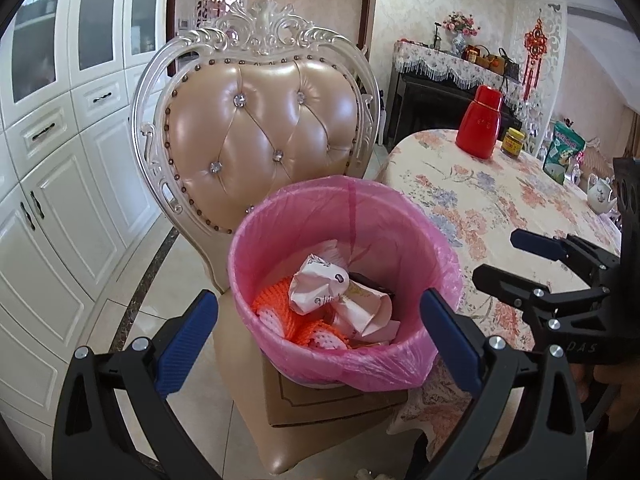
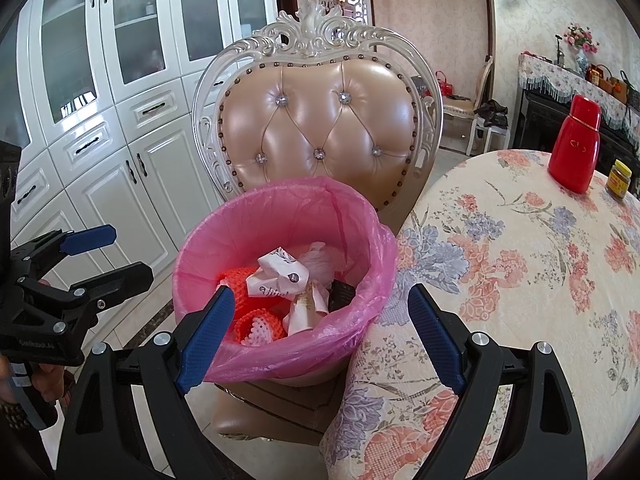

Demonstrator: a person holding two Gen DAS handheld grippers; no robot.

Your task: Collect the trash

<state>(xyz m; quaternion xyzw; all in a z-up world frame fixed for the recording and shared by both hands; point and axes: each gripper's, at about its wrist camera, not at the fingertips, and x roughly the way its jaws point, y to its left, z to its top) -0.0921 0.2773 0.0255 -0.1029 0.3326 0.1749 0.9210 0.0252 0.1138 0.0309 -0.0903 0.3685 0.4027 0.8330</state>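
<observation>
Both grippers are hanging wide open right now, nothing pinched in either one. Going left to right: the left gripper (image 1: pixel 318 334) is sitting with its blue pads spread to either side of the bin, and the right gripper (image 2: pixel 320 334) is doing much the same from its own angle, jaws apart and empty, with one pad over the near rim and the other over the tablecloth. My guess is they're being held back like this because whatever's getting dropped is already in there.

The bin (image 1: pixel 320 360) is sitting on the seat of a padded chair (image 1: pixel 260 120), pulled in right beside the table (image 1: pixel 500 216). Looks like it's being parked up there so trash can go straight off the tabletop into it without bending to the floor. A pink bag (image 1: pixel 400 208) is lining it, folded over the rim so it's staying put.

Inside, crumpled paper wrappers (image 1: pixel 320 284) are lying on top of some orange foam netting (image 1: pixel 276 300), with something dark tucked at the right.

Writing-wise: the wrapper has cursive print, starting maybe "Vi…", but I'm not making out the rest. The right gripper's body is showing "DAS" in the left view. On the table a red flask (image 1: pixel 480 124) is carrying small gold marks, too tiny to read, and the yellow-label jar (image 1: pixel 514 142) and green pouch (image 1: pixel 564 152) are unreadable too.
</observation>
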